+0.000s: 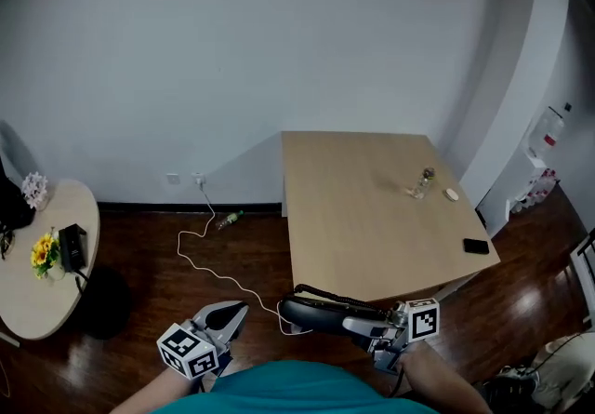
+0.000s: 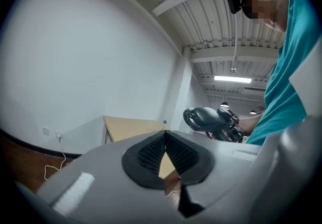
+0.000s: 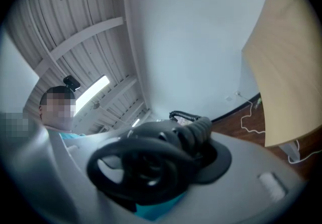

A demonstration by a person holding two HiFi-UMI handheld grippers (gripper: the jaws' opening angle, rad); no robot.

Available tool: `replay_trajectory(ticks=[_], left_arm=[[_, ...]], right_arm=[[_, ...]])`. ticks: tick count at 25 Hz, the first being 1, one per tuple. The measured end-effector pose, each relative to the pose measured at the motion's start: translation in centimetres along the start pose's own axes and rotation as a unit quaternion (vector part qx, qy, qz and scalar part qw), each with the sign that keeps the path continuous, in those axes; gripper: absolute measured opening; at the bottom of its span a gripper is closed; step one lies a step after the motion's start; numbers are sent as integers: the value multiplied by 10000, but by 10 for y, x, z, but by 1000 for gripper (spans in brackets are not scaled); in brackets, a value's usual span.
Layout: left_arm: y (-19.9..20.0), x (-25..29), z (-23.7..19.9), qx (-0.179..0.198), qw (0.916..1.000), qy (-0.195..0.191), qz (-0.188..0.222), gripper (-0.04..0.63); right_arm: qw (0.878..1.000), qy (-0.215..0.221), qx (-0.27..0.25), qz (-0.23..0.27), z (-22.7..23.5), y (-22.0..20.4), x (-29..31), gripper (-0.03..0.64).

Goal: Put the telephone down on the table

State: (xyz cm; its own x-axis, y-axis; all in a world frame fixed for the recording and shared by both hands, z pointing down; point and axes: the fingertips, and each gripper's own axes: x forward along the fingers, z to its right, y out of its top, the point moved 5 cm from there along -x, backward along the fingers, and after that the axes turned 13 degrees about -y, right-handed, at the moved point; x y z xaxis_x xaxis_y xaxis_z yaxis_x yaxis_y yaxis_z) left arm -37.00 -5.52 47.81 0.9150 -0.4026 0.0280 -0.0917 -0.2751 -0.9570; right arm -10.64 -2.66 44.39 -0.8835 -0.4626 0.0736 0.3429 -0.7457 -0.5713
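Note:
A black telephone handset [image 1: 316,313] lies level in my right gripper [image 1: 364,322], which is shut on it near the bottom of the head view, just in front of the near edge of the wooden table [image 1: 372,226]. Its coiled cord [image 1: 327,293] curls over the top. The right gripper view is filled by the handset [image 3: 146,167] between the jaws, with the table [image 3: 292,67] off to the right. My left gripper [image 1: 226,316] hangs over the floor at the lower left. Its pads [image 2: 151,152] meet at the tips with nothing between them. The handset [image 2: 204,119] shows beyond them.
On the table's far right stand a small glass item [image 1: 423,184], a white lump [image 1: 451,194] and a black mobile phone [image 1: 476,247]. A white cable [image 1: 200,245] trails over the dark floor. A round table [image 1: 28,310] with flowers [image 1: 42,254] stands at the left.

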Motion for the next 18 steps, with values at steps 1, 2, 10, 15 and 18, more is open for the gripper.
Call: replay_trajectory(ticks=[1,2,10,15,18], left_arm=[[4,8,-10,34,9999,-130,-39,5],[8,18,-20,73,9996,-257,-73,5],[24,87,-53,67,9976,-671,-159,5],[21,134,-44,159,9980,-571,-200,5],[24,170,-30,195,9993,-291,-99,5]], right_arm=[[10000,-47,-17,59,4,8,2,295],[9999,-116,-42,113,9,17,4,295],[9988,-383,27,297,40,62,-9,295],[9991,-344,33,240,71,89,-48,295],[9997,-253,8,71,91,110,-84,295]])
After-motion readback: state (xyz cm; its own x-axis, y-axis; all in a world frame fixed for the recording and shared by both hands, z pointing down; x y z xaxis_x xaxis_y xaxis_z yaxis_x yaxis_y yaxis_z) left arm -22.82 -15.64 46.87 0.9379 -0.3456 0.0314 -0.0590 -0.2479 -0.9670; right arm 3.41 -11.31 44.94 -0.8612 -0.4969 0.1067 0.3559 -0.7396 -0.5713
